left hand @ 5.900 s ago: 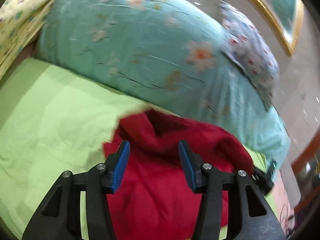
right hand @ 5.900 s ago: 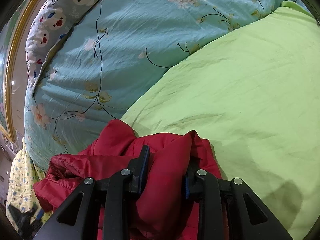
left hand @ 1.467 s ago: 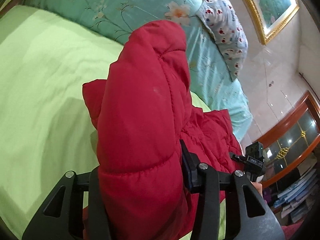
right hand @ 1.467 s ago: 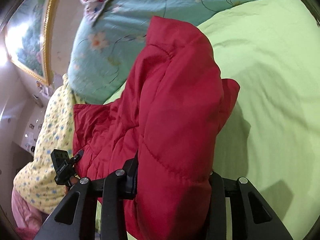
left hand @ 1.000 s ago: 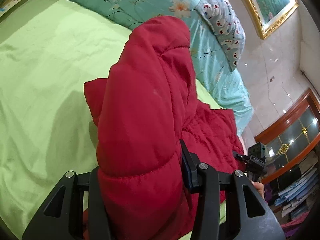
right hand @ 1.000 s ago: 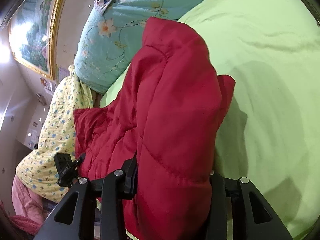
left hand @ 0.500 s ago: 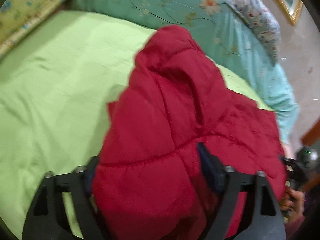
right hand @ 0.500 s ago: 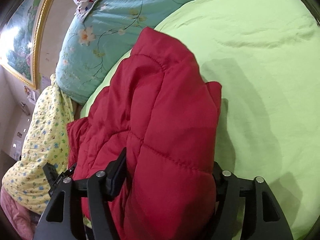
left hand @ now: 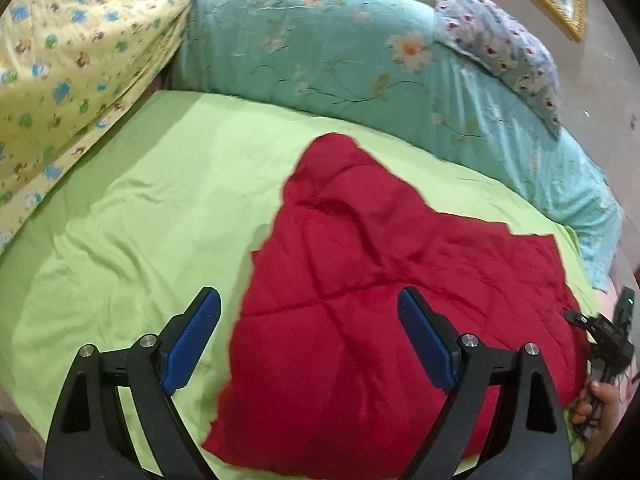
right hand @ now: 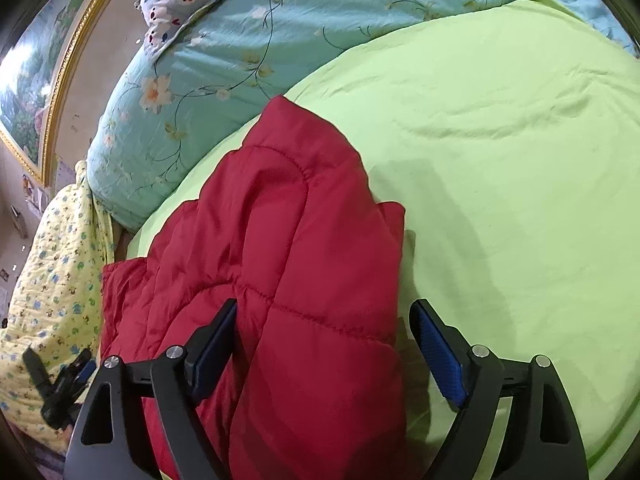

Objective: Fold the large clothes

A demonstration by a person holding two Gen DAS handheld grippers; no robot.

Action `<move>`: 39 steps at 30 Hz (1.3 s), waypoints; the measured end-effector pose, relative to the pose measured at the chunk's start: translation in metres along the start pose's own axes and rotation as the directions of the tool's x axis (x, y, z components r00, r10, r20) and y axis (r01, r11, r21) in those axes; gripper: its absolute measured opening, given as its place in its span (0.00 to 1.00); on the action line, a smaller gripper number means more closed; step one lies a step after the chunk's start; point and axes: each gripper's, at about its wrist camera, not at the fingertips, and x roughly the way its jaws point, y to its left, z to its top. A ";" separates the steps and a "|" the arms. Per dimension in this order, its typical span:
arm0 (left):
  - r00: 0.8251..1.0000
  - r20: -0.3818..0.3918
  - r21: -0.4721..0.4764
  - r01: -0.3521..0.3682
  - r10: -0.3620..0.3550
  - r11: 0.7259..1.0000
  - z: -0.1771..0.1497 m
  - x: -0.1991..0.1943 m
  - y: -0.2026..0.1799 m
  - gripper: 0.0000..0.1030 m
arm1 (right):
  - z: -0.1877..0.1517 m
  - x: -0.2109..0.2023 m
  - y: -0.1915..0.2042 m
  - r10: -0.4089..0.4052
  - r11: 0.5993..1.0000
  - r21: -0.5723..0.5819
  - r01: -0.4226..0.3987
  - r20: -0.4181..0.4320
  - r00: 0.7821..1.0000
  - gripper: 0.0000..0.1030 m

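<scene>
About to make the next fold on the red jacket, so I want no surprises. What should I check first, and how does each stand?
1. Left gripper open, empty: ok.
2. Right gripper open, nothing clamped: ok.
3. Red jacket resting on the green sheet: ok.
4. Jacket lies flat: not ok, a folded layer bulges in the right view.
5. Jacket clear of the teal quilt: ok.
6. Sleeves tucked in: cannot tell.

Location: a home bedroom. Indicators: bed with green sheet (left hand: pixel 140 200), teal floral duvet (left hand: pixel 340 52), patterned pillow (left hand: pixel 500 44), gilt-framed painting (right hand: pixel 36 80) on the wall.
</scene>
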 end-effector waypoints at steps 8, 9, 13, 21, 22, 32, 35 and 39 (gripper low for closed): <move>0.991 -0.040 0.138 0.132 -0.128 0.982 -0.022 -0.017 -0.057 0.89 | -0.009 -0.041 0.022 -0.107 0.986 -0.100 0.134 0.241 0.965 0.84; 0.991 -0.042 0.149 0.135 -0.130 0.980 -0.023 -0.018 -0.063 0.89 | -0.011 -0.051 0.028 -0.097 0.983 -0.120 0.137 0.287 0.953 0.85; 0.983 -0.078 0.183 0.176 -0.164 0.967 -0.034 -0.014 -0.079 0.89 | -0.029 -0.070 0.053 -0.043 0.963 -0.234 0.132 0.350 0.936 0.85; 0.977 -0.112 0.226 0.203 -0.182 0.953 -0.045 -0.019 -0.087 0.89 | -0.071 -0.057 0.108 -0.027 0.900 -0.426 0.098 0.171 0.985 0.85; 0.977 -0.114 0.232 0.203 -0.181 0.951 -0.046 -0.019 -0.087 0.89 | -0.073 -0.055 0.113 -0.034 0.891 -0.442 0.102 0.159 0.987 0.85; 0.980 -0.189 0.233 0.109 -0.065 0.966 -0.058 0.026 -0.072 0.92 | -0.083 0.013 0.138 -0.181 0.825 -0.547 0.145 -0.012 0.983 0.90; 0.981 -0.184 0.225 0.107 -0.066 0.969 -0.051 0.035 -0.070 0.96 | -0.075 0.025 0.132 -0.192 0.837 -0.524 0.157 -0.012 0.981 0.92; 0.982 -0.182 0.199 0.087 -0.050 0.976 -0.032 0.051 -0.066 0.97 | -0.057 0.032 0.127 -0.212 0.849 -0.500 0.170 -0.028 0.977 0.92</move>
